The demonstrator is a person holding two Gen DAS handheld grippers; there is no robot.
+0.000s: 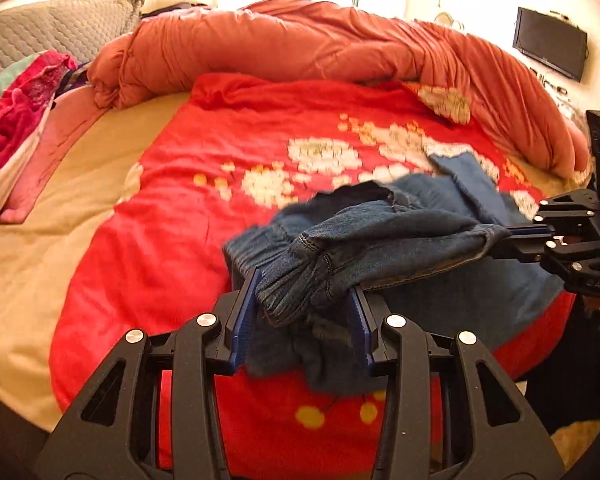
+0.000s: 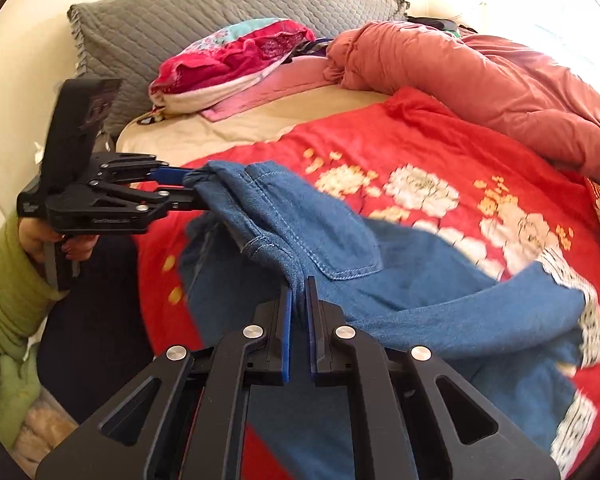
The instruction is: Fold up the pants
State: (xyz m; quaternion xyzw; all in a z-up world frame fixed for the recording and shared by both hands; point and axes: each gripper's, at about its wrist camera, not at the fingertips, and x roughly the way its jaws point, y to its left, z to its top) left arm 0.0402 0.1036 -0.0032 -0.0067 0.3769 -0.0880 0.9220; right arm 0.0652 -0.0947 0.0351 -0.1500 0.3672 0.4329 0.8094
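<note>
Blue denim pants (image 1: 380, 236) hang lifted over a red flowered blanket (image 1: 220, 140), stretched between both grippers. My left gripper (image 1: 306, 300) is shut on the thick bunched waistband, its blue pads (image 1: 244, 320) pressing either side of the cloth. At the right of that view my right gripper (image 1: 512, 236) pinches another part of the waist. In the right wrist view my right gripper (image 2: 299, 292) is shut on a thin denim fold beside a pocket. The left gripper (image 2: 188, 190) holds the pants (image 2: 420, 292) from the left. The legs trail down onto the blanket (image 2: 420, 140).
A rolled orange duvet (image 1: 300, 40) lies along the far side of the bed. A grey quilted pillow (image 2: 220, 12) and a pile of pink and red cloth (image 2: 236, 60) sit at the head. A hand with a green sleeve (image 2: 8, 280) holds the left gripper. A dark screen (image 1: 550, 48) hangs on the wall.
</note>
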